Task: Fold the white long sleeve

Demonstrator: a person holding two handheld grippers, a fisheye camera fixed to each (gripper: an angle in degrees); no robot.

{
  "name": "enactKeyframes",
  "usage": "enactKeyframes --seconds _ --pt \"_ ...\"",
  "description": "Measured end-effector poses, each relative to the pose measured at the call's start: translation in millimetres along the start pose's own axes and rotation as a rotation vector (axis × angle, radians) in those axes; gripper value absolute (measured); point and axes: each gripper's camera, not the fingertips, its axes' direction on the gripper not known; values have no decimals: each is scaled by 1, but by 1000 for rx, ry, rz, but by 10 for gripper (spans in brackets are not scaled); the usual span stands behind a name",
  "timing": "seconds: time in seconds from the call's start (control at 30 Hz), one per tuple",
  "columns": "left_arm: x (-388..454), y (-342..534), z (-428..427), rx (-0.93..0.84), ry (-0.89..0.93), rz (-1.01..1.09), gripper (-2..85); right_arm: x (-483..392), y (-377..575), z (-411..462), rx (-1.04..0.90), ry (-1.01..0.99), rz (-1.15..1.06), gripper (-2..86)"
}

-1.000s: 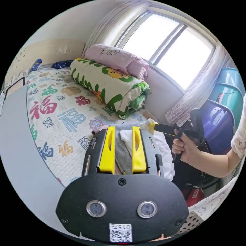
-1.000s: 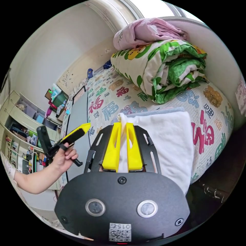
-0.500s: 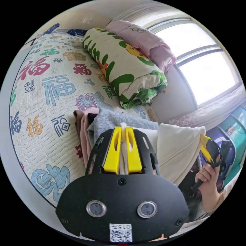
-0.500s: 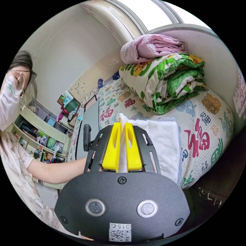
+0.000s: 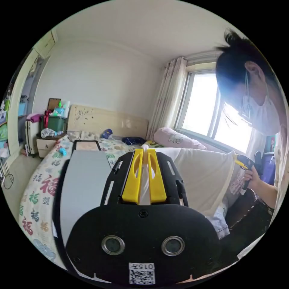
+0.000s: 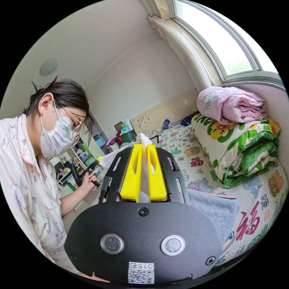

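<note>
Both tools are clamped on the white shirt (image 5: 201, 177), which hangs in the air between them, above the bed (image 5: 39, 186). In the left gripper view the left tool (image 5: 144, 173) has its yellow jaws closed on a pinch of white cloth, and the shirt spreads from there as a taut sheet to the right tool (image 5: 240, 161), held in the person's hand (image 5: 252, 178) near the window. In the right gripper view the right tool (image 6: 144, 173) likewise pinches a knot of white fabric between its jaws, and the left tool shows beyond it in the person's other hand (image 6: 88, 179). Below, at the bed's edge, lies a grey folded garment (image 6: 215, 210); a green-and-white quilt (image 6: 240, 147) topped with a pink blanket (image 6: 231, 105) sits by the wall. A grey board (image 5: 82, 180) lies flat on the bed. Judging by this, the fold itself has hardly begun: the shirt is lifted and stretched, not yet spread flat. Laying it down, turning in the sleeves and doubling the body all seem left to do.
</note>
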Motion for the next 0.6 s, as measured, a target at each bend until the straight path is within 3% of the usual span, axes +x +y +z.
enactKeyframes --seconds 0.1,0.27,0.4,0.6 --pt "-23 -53 -70 39 -97 31 3 -20 9 43 -31 -179 51 29" --pt "-38 -112 -166 -39 -164 -5 5 -58 38 89 -183 -283 96 26" --pt "-54 -150 -239 -234 -138 -147 7 -74 82 109 -444 -266 219 25" --pt "-85 -167 -297 -370 -185 -416 8 -61 138 176 -666 -204 295 31"
